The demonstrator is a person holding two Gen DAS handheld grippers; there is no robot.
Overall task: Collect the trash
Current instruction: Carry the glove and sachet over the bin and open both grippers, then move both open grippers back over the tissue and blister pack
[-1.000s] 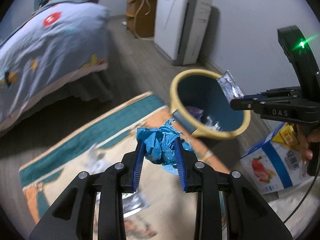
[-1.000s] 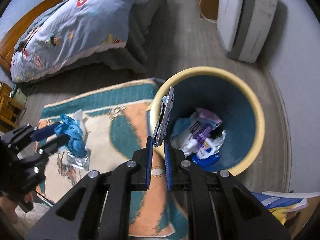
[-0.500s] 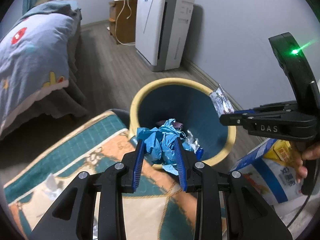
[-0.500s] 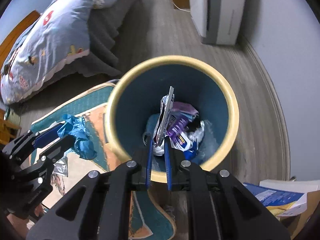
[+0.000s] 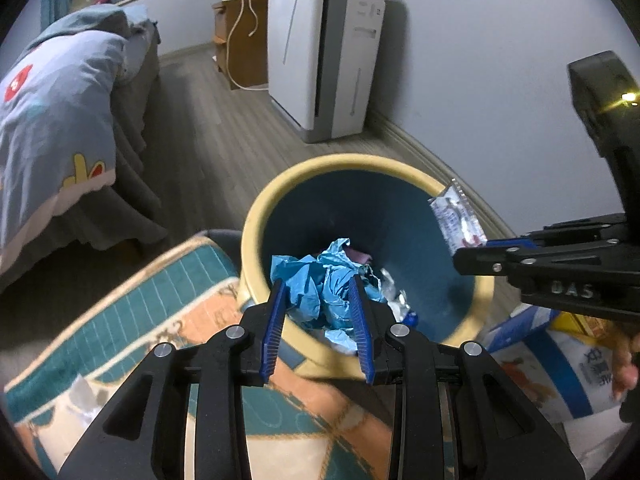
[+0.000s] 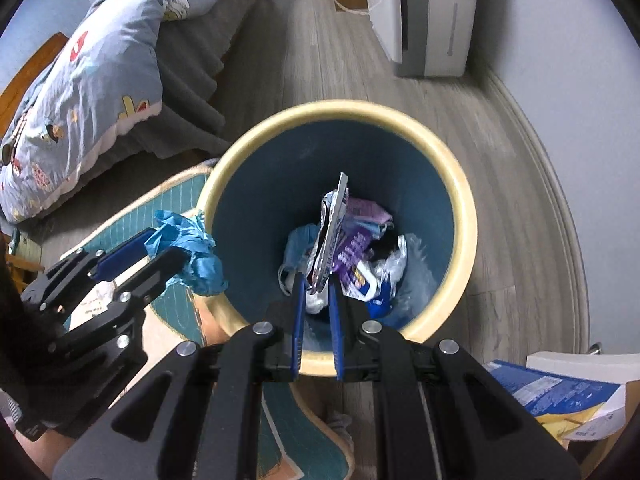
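Left wrist view. The left gripper (image 5: pixel 320 312) pinches a crumpled blue wad (image 5: pixel 320 280) between its blue pads; the jaws are spread only as wide as the wad. The wad hangs over the near rim of the trash bin (image 5: pixel 272 200), a round bin with a cream rim and blue inside, and its lower folds overlap that rim in the picture. At right, the right gripper (image 5: pixel 472 254) reaches in level with the bin's right rim and holds a flat silver wrapper (image 5: pixel 456 216), which stands up and leans left over the opening. Near and left lies a patterned rug (image 5: pixel 180 280); far off stand a white air purifier (image 5: pixel 324 52) and a bed (image 5: pixel 60 92). A printed carton (image 5: pixel 560 368) sits at the right.

Right wrist view. The right gripper (image 6: pixel 318 292) has its jaws nearly pressed together on the wrapper (image 6: pixel 330 232), whose long axis runs away from the jaws, straight over the bin's middle. This hand is the nearer to a clean drop. The left gripper (image 6: pixel 160 254) shows at left, its wad (image 6: pixel 192 248) just outside or on the bin's left rim (image 6: pixel 216 184); which one cannot be told.

Only this view shows the bin's contents: purple packets and white plastic (image 6: pixel 360 256). Only the left view shows the wrapper's broad face.
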